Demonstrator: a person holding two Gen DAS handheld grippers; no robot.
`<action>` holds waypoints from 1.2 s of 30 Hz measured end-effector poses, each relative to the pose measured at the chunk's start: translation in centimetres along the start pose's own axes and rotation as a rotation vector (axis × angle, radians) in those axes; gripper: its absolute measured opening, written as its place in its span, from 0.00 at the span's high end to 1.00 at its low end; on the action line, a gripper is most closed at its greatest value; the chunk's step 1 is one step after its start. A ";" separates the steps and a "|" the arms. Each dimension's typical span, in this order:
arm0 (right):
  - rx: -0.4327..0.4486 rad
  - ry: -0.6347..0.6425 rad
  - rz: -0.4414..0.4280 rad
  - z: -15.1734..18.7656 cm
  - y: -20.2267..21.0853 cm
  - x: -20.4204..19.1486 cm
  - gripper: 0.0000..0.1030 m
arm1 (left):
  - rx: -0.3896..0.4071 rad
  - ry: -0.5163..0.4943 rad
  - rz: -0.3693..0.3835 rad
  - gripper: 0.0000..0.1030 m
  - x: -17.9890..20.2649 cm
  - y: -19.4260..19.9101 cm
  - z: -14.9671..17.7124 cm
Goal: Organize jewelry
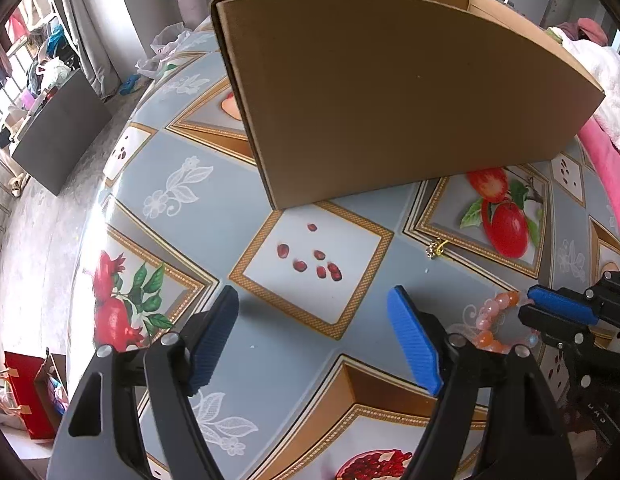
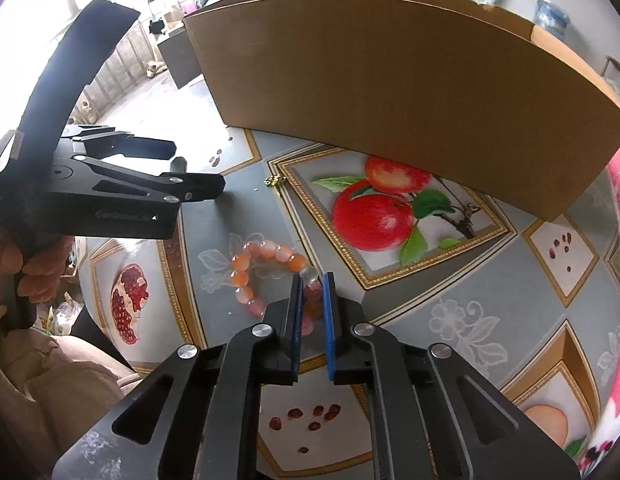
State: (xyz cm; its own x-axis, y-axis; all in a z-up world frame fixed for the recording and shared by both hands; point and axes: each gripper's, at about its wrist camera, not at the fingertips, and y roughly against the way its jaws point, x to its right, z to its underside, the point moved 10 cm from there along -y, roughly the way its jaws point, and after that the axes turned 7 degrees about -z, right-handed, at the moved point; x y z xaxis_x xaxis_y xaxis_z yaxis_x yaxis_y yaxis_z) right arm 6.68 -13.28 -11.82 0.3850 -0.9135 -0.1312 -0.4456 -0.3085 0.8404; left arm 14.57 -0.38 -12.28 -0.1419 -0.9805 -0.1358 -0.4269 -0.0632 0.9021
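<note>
Right wrist view, right tool apparently pinching bead bracelet, cardboard box behind

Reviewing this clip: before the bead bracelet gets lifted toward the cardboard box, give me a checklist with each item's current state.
1. Right hand-held gripper closed around the bead bracelet: ok, fingers nearly shut with beads between them.
2. Bracelet off the table: not ok, most beads lie on it.
3. Left hand-held gripper out of the way: ok, open and empty.
4. Cardboard box open on top: ok.
5. Box contents: cannot tell, inside hidden.
6. Small gold piece collected: not ok, lies on the table.
</note>
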 end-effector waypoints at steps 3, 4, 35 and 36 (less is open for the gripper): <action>0.004 -0.014 0.017 0.0 0.2 0.9 0.93 | 0.001 0.000 0.000 0.27 0.0 0.0 0.0; 0.005 -0.019 0.021 0.0 0.2 1.1 0.93 | 0.001 0.000 0.000 0.27 0.1 0.0 0.0; 0.025 -0.113 0.086 0.3 1.5 5.4 0.93 | 0.002 0.000 -0.002 0.22 0.1 -0.2 0.1; 0.025 -0.113 0.086 0.3 1.5 5.4 0.93 | 0.002 0.000 -0.002 0.22 0.0 -0.2 0.1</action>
State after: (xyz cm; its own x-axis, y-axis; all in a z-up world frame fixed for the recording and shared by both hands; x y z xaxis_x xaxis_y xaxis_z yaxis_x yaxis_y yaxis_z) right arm 7.84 -18.80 -11.47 0.2514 -0.9606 -0.1186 -0.4935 -0.2326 0.8381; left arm 14.60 -0.36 -12.49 -0.1412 -0.9804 -0.1375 -0.4292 -0.0645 0.9009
